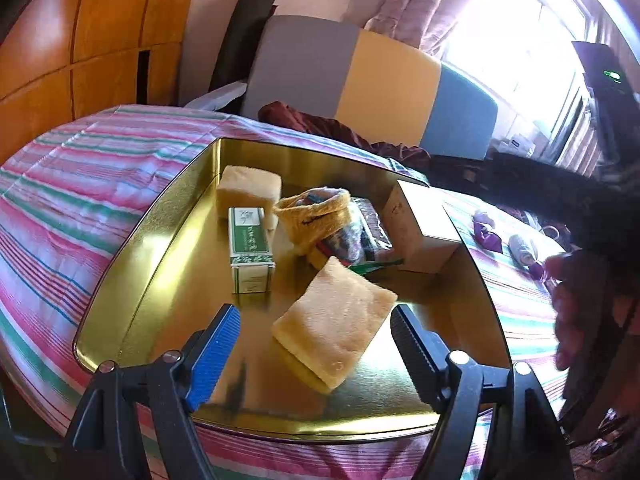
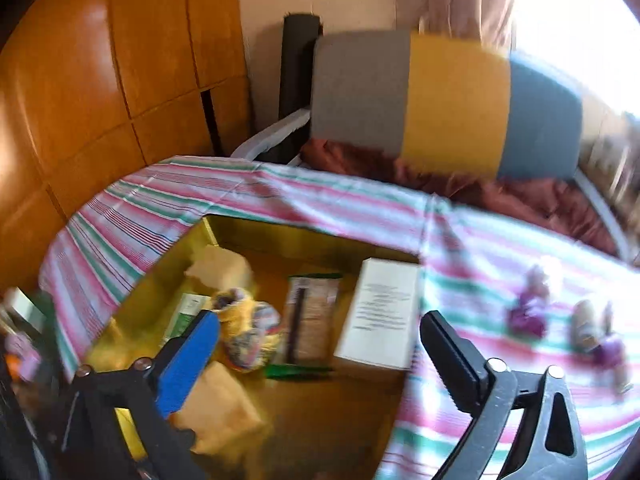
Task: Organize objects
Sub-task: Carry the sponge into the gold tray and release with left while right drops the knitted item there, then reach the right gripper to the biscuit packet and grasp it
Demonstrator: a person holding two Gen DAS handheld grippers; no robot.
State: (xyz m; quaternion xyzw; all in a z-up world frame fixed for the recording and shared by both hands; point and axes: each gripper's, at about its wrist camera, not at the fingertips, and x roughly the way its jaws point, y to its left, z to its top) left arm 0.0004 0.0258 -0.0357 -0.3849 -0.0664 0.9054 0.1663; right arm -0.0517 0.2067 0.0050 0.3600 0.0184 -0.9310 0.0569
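Note:
A gold metal tray point(image 1: 160, 248) lies on a striped bedspread. In it are a folded tan towel point(image 1: 334, 322), a second tan towel point(image 1: 248, 188), a green and white box point(image 1: 249, 248), a yellow knitted sock point(image 1: 316, 220), a dark packet point(image 1: 370, 232) and a white box point(image 1: 420, 226). My left gripper point(image 1: 316, 340) is open just above the near towel, empty. My right gripper point(image 2: 320, 356) is open and empty above the tray point(image 2: 136, 296), near the white box point(image 2: 380, 312). The right wrist view is blurred.
A purple item point(image 1: 486, 232) and a small pale bottle point(image 1: 522, 248) lie on the bedspread point(image 1: 80, 200) right of the tray. A grey, yellow and blue cushion point(image 1: 360, 80) stands behind. An orange wooden wardrobe point(image 1: 80, 40) is at left. A sleeved hand point(image 1: 580, 300) shows at right.

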